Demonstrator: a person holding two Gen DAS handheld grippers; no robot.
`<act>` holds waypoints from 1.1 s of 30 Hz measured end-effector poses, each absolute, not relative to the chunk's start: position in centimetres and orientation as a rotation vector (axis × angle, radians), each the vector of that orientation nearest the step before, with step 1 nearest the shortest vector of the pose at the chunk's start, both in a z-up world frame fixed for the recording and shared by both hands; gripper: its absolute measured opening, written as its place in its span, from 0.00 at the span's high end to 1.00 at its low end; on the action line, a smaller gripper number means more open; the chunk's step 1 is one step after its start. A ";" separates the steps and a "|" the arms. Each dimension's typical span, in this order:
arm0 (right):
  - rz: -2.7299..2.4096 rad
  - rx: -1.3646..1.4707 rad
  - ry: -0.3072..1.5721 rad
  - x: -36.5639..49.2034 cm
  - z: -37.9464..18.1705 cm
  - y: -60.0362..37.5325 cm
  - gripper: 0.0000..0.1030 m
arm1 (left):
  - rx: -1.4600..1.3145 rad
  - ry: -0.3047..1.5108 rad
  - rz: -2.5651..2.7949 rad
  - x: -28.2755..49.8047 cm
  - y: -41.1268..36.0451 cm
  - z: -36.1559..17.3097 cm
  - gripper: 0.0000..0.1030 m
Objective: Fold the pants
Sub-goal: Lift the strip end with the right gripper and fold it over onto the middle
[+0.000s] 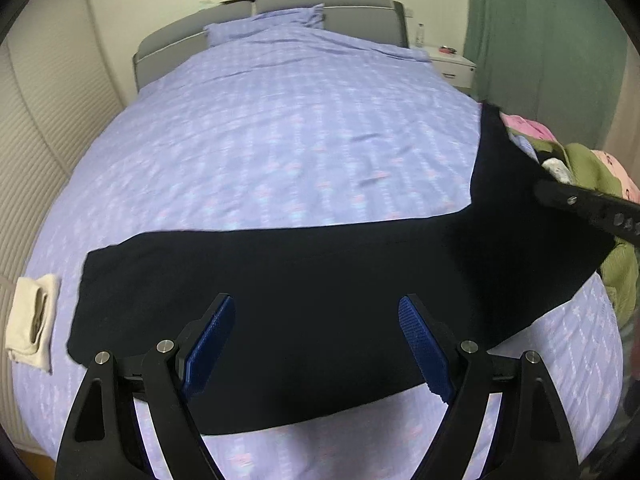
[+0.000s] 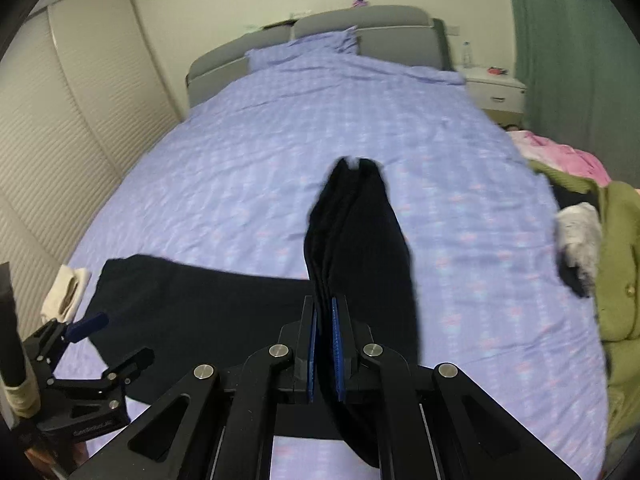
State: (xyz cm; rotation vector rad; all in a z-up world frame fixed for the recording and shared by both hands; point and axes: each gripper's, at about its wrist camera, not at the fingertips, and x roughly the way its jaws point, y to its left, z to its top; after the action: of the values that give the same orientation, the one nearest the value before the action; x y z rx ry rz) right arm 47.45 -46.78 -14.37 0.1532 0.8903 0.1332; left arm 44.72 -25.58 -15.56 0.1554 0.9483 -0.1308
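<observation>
While the dark pants [image 1: 280, 280] are lying across the near part of the bed [image 1: 280, 120], we are seeing our left hand-held gripper [image 1: 316, 344] hovering above them with its jaws spread wide and nothing between its blue pads [image 1: 208, 344]. Our right hand-held gripper [image 2: 325, 348] is clamping tight on a bunched fold of the same pants, and that fold is rising between the pads toward the camera, blocking part of the bedspread behind it. From the left wrist view, one end of the pants is lifting at the right, where the black arm of the right hand-held gripper is cutting in from the edge; the grip itself is hidden there. The fabric is so dark that seams, waistband and leg ends are hard to make out. A folded cream garment [image 1: 30, 316] is sitting at the bed's left edge, just beside the pants. A heap of green and pink clothes [image 2: 600, 248] is spilling off the right side, partly cut off by the lens rim and blurred.
</observation>
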 end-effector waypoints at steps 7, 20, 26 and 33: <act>0.149 0.130 0.994 51.0 -17.2 -35.2 0.92 | 0.158 0.966 -0.123 44.3 -16.9 -15.2 0.19; 0.135 0.011 1.228 55.1 -28.1 -19.3 0.92 | 0.124 1.054 -0.076 47.0 -5.3 -19.8 0.19; 0.139 0.000 1.284 55.3 -29.0 -17.1 0.85 | 0.083 1.093 -0.061 48.4 -2.2 -21.4 0.19; 0.165 0.093 1.278 52.5 -25.6 -16.0 0.46 | 0.006 1.103 -0.035 48.8 2.0 -21.9 0.18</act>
State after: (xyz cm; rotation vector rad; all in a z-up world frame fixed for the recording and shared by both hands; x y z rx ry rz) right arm 52.54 -16.04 -25.61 0.0926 1.2781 0.1647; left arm 48.79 1.97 -21.88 0.0057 1.1030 -0.0352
